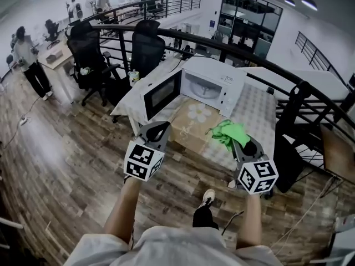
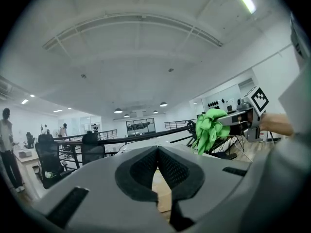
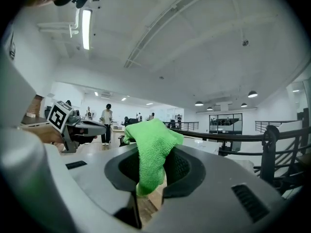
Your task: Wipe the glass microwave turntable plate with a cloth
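Green cloth, nubbly weave, is pinched between the jaws of the right gripper. One end stands up above the pads and a tail hangs down through the gap. The jaws are closed hard on it. In the head view the same cloth bunches at the tip of the right gripper, held up in the air, clear of the table.

The left gripper has its jaws closed pad to pad at the tips, with nothing between them. From its camera the right gripper and the cloth show off to the right, well apart. In the head view the left gripper is raised level with the other.

Both grippers are short of the table, which has a pale patterned cover. A cardboard box with a flower print lies on the near part. Behind it stands a white microwave, its door swung wide to the left. A pale round shape on the cavity floor reads as the glass plate (too small to be sure), well apart from the cloth.

Around this: plank wood floor, a dark curved railing, and two black office chairs past the table.
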`<state>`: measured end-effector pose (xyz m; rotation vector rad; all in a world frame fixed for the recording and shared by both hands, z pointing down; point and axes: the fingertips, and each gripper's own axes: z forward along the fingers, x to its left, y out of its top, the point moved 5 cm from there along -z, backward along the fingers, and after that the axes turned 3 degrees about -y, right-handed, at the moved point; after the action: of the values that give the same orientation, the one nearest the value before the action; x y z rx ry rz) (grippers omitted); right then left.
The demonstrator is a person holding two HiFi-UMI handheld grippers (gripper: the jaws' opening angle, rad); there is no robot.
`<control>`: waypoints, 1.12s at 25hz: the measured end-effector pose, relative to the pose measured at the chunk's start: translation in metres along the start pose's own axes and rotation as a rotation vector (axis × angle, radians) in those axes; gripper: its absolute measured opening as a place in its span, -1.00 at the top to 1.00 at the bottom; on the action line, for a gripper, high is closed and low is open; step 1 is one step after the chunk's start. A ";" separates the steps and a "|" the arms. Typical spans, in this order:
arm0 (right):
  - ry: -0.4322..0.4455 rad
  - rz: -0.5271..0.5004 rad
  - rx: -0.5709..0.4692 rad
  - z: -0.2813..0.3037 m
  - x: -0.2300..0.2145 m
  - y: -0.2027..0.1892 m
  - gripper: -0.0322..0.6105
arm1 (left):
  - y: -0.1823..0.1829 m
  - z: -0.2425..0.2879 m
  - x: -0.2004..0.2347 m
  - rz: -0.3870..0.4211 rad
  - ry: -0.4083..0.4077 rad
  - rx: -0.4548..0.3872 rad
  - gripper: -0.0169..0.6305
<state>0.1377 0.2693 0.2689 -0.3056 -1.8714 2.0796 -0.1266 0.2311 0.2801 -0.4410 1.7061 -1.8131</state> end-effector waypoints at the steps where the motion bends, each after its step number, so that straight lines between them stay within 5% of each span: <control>1: 0.007 -0.010 0.001 0.013 -0.012 0.003 0.62 | 0.002 0.015 0.003 0.001 0.003 0.004 0.90; 6: 0.031 -0.040 -0.008 0.091 -0.086 -0.002 0.63 | 0.002 0.104 0.022 -0.022 0.090 0.003 0.90; 13: 0.188 -0.045 0.021 0.191 -0.178 -0.004 0.63 | 0.006 0.234 0.036 -0.037 0.179 0.052 0.91; 17: 0.256 -0.003 0.017 0.237 -0.215 -0.004 0.64 | 0.003 0.284 0.049 -0.163 0.172 0.020 0.90; 24: 0.276 0.005 0.058 0.306 -0.224 -0.025 0.63 | -0.017 0.331 0.087 -0.180 0.143 0.052 0.90; 28: 0.205 0.027 0.099 0.343 -0.208 -0.055 0.63 | -0.045 0.346 0.117 -0.145 0.106 0.085 0.90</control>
<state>0.2086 -0.1205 0.3508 -0.5016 -1.6489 2.0647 -0.0123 -0.1123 0.3454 -0.4501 1.6980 -2.0376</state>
